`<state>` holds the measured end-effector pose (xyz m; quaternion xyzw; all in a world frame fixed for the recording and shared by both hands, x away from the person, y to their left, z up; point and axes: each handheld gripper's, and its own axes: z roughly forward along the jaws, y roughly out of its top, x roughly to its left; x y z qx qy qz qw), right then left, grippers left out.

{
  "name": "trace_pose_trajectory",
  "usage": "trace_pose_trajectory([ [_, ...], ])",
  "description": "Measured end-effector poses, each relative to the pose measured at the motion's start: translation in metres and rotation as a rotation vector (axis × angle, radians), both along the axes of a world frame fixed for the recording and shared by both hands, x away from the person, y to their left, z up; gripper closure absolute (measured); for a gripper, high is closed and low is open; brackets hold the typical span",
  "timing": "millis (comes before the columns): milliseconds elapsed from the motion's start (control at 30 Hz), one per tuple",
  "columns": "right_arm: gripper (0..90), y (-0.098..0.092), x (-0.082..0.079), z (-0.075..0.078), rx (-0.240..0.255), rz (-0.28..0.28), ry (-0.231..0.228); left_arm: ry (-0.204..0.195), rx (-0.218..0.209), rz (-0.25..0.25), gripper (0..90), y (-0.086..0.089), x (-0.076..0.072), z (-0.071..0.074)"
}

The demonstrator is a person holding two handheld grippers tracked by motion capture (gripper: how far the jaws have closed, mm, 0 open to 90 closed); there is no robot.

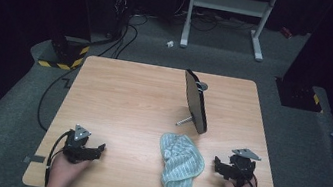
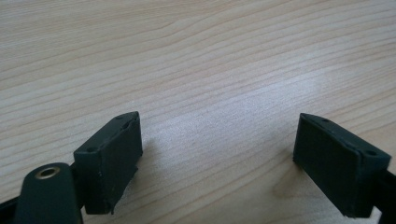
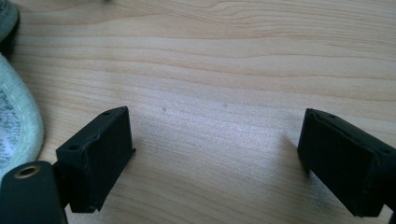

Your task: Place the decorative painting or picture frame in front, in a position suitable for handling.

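A pale wooden table (image 1: 118, 96) with smooth, faintly sheened grain is seen beneath a soft, ribbed, mint-green woven cloth (image 1: 181, 162). A glossy black oval mirror on a shiny metal stand (image 1: 195, 100) is shown, and matt black plastic is seen on the left gripper (image 2: 217, 158) and right gripper (image 3: 215, 158).

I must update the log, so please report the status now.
Left gripper and right gripper open, empty. Pale green striped cloth beside right gripper, untouched. Black oval mirror upright behind cloth.

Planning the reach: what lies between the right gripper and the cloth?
Bare table between right gripper and cloth, seen in the high view.
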<state>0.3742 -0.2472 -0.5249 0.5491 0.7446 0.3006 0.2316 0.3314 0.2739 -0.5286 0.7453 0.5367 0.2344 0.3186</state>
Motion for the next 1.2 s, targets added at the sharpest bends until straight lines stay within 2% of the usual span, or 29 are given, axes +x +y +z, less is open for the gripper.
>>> trace_pose_trajectory([
  [100, 10.4, 0.000, -0.001, 0.000, -0.004, 0.004, -0.003, 0.000, 0.009, 0.004, 15.6, 0.000, -0.001, 0.001],
  [200, 10.0, 0.000, -0.002, 0.000, -0.002, 0.007, -0.001, -0.029, 0.026, -0.009, 15.4, -0.001, -0.003, 0.005],
  [367, 9.7, -0.001, -0.003, 0.000, -0.007, 0.012, -0.003, -0.030, -0.024, -0.038, 15.2, -0.006, -0.006, 0.012],
  [433, 9.7, -0.001, -0.002, 0.000, -0.006, 0.012, -0.002, -0.037, -0.033, -0.052, 15.1, -0.009, -0.007, 0.014],
  [667, 10.0, 0.000, -0.003, 0.000, -0.007, 0.016, -0.003, -0.042, -0.021, -0.105, 15.1, -0.023, -0.008, 0.013],
  [867, 10.1, 0.000, -0.003, 0.000, -0.005, 0.015, -0.003, -0.054, -0.043, -0.149, 15.8, -0.036, -0.008, 0.015],
  [1200, 10.2, 0.000, -0.004, 0.000, -0.006, 0.017, -0.003, -0.059, -0.050, -0.228, 16.8, -0.062, -0.011, 0.017],
])
